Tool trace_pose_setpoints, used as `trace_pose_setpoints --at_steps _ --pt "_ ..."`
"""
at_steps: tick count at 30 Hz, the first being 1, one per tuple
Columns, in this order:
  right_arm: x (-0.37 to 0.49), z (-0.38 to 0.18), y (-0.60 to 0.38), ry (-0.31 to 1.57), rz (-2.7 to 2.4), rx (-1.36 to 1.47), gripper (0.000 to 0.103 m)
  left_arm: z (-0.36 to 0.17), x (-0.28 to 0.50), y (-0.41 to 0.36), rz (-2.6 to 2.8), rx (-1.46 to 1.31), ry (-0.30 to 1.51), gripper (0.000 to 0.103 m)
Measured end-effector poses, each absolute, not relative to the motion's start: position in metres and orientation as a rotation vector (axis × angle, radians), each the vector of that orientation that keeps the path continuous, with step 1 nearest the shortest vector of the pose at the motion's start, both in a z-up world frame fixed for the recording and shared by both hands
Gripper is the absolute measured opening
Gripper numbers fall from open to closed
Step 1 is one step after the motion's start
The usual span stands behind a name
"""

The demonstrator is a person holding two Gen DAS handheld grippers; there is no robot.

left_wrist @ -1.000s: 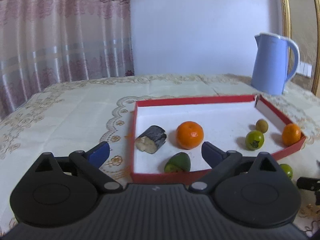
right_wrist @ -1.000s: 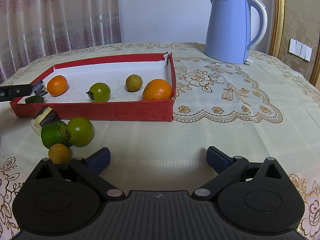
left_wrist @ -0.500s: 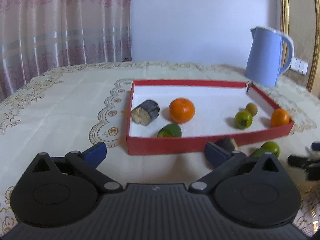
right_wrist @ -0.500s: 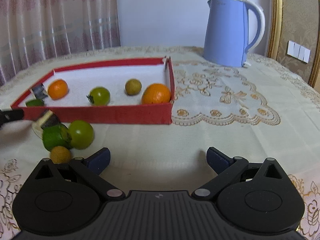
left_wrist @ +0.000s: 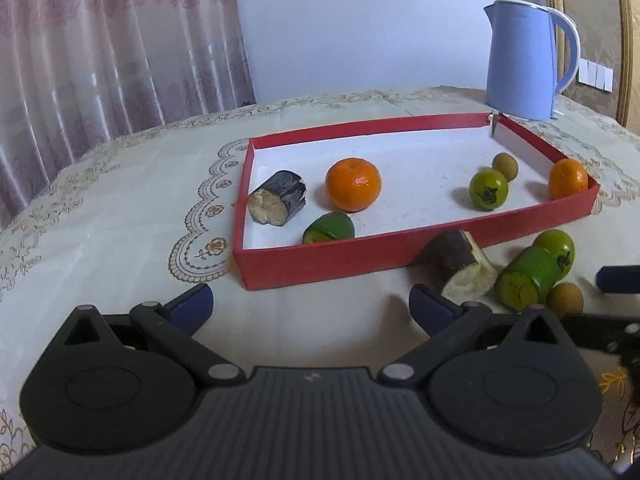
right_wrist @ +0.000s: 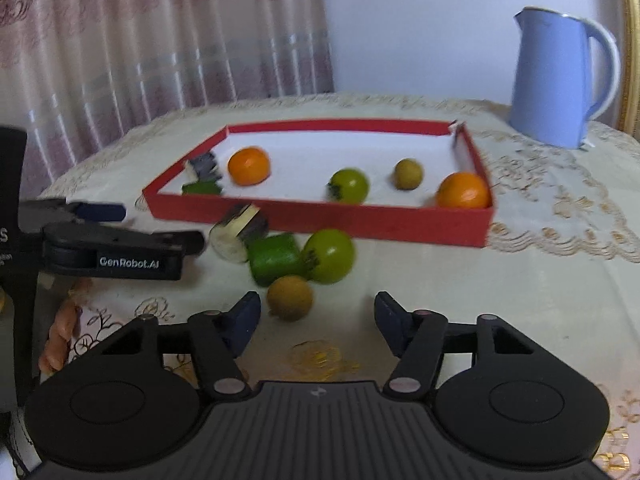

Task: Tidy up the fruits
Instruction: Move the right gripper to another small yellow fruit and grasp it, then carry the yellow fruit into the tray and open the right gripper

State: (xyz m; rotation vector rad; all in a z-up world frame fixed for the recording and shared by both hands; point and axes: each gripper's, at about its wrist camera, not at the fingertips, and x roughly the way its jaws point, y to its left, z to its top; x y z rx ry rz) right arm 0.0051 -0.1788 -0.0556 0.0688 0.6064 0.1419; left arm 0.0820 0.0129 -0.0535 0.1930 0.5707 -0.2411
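On lace tablecloth (left_wrist: 120, 208), red tray (left_wrist: 400, 254), kettle (left_wrist: 520, 64) (pink curtain (left_wrist: 100, 52) behind)

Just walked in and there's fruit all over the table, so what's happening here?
A person with a handheld gripper in each hand is sorting fruit into a red tray. Six pieces already lie inside it, two oranges among them. Four more sit on the tablecloth just outside its front wall, including a green cylinder piece and a small brown fruit. The right gripper is nearest that brown fruit, its jaws closing with nothing between them yet. The left gripper hangs open and empty.
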Motion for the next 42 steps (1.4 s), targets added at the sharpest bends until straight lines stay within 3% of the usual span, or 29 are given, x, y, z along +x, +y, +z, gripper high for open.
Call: trace_pose_setpoints --at_steps 3,5,11,27,35,42 --pt "0.007 -0.056 -0.171 0.592 0.136 0.038 0.053 -0.054 0.082 0.013 -0.242 0.19 0.571 0.103" --pt "0.009 -0.057 -0.166 0.589 0.132 0.02 0.04 -0.054 0.083 0.013 -0.239 0.187 0.58 0.103" --pt "0.007 -0.06 -0.155 0.566 0.117 -0.04 0.026 -0.055 0.085 0.011 -0.231 0.195 0.594 0.103" --pt "0.003 -0.033 -0.187 0.477 0.019 -0.026 0.026 -0.057 0.086 0.01 -0.229 0.204 0.596 0.103" --pt "0.059 -0.016 -0.197 0.462 -0.038 -0.063 0.026 -0.057 0.086 0.01 -0.229 0.202 0.597 0.103" --pt "0.108 -0.034 -0.204 0.568 -0.047 -0.04 0.026 -0.058 0.086 0.011 -0.234 0.2 0.599 0.103"
